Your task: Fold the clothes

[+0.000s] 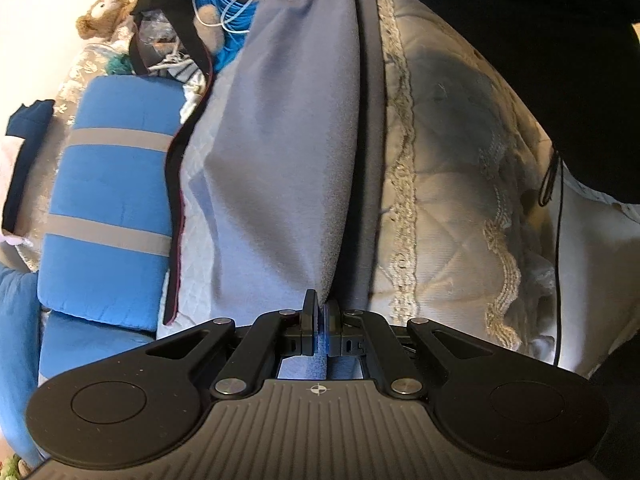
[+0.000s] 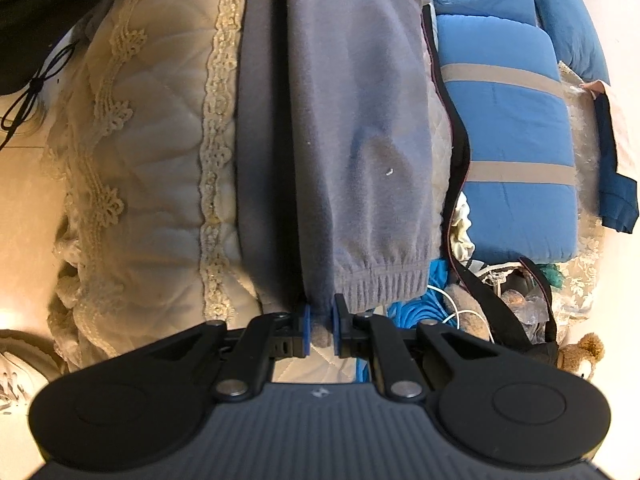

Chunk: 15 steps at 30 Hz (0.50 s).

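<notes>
Grey-blue sweatpants [image 1: 280, 152] hang stretched between both grippers above a cream quilted bed cover [image 1: 448, 208]. In the left wrist view my left gripper [image 1: 322, 316] is shut on one end of the cloth, which runs away from the fingers toward the top. In the right wrist view my right gripper [image 2: 320, 320] is shut on the corner of the ribbed elastic cuff [image 2: 380, 280] of the sweatpants [image 2: 352, 120]. The fabric bunches between its blue pads [image 2: 306, 330]. The leg hangs taut, folded lengthwise, with a dark shadow along its left side.
A folded blue blanket with grey stripes [image 1: 108, 208] lies beside the pants, also in the right view [image 2: 508, 140]. A teddy bear [image 1: 106, 10], blue yarn [image 1: 236, 12], a black strap [image 1: 176, 200] and clutter sit at the far end. The bed cover's lace edge [image 2: 100, 184] drops to the floor.
</notes>
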Motion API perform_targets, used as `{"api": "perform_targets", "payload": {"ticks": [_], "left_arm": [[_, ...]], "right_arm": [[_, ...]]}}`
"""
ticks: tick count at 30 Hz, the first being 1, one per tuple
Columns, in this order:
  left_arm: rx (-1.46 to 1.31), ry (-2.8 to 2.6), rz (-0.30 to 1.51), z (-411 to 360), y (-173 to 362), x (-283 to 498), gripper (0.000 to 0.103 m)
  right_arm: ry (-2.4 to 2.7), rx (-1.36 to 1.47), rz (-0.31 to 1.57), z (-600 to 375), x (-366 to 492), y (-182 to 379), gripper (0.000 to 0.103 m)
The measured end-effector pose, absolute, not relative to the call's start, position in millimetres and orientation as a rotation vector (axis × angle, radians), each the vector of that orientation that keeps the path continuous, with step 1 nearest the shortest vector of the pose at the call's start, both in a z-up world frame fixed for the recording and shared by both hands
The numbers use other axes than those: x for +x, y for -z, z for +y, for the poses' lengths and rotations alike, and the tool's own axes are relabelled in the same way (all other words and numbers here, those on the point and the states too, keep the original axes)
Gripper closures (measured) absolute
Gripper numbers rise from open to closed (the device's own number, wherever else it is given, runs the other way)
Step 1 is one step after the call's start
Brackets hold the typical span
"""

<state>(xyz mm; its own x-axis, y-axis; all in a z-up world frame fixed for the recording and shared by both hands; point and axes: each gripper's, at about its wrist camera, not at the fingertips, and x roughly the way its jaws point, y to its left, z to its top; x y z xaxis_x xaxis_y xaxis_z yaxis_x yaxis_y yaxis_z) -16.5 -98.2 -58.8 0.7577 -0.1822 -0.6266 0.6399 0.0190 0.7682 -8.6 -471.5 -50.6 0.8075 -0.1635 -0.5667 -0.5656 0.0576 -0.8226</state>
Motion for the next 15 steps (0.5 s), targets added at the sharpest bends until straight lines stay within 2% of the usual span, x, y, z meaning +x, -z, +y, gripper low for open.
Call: {"api": "perform_targets", "payload": {"ticks": [15], "left_arm": [[1.42, 0.668, 0.422, -99.5, 69.5, -15.9, 0.099]], "right_arm": [[-0.346, -1.504, 0.636, -470.1, -9.7, 53.6, 0.091]]}}
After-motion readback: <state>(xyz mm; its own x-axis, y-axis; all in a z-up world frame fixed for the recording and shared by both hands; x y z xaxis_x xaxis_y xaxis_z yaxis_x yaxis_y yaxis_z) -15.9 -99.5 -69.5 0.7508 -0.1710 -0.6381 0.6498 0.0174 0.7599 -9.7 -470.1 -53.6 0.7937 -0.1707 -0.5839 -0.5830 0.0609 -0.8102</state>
